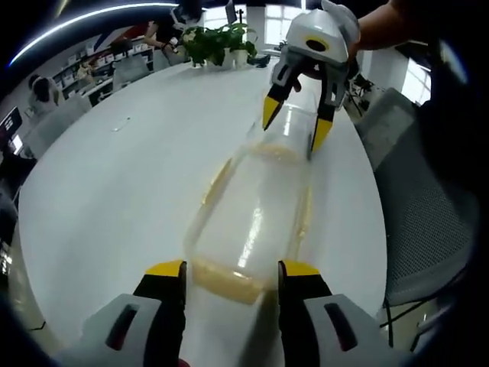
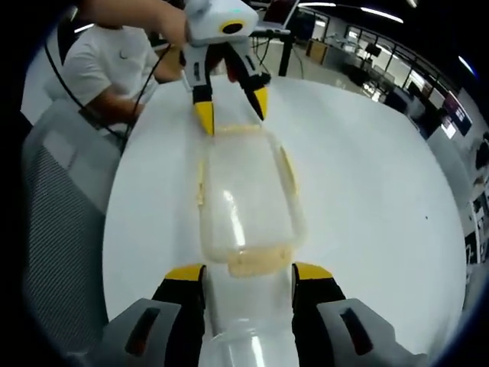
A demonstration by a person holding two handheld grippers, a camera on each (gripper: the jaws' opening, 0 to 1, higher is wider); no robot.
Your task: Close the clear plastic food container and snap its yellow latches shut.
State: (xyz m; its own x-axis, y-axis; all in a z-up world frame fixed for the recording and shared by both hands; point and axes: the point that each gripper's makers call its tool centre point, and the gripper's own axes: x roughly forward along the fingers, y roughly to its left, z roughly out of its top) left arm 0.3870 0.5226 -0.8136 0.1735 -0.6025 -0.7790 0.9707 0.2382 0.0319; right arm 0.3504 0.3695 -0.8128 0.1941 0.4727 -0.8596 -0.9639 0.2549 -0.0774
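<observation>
item: clear food container (image 1: 256,222), lid on, lying lengthwise on your white table (image 1: 114,191), yellow latches (image 2: 269,262) along its edges. your left gripper (image 1: 231,273) sits at the container's near end, jaws spread wide to either side of the end latch, not clamping it. your right gripper (image 2: 250,274) sits at the opposite end, jaws likewise wide. far side of the table: potted plants (image 1: 218,42). beside the table: a grey mesh chair (image 1: 424,229).
</observation>
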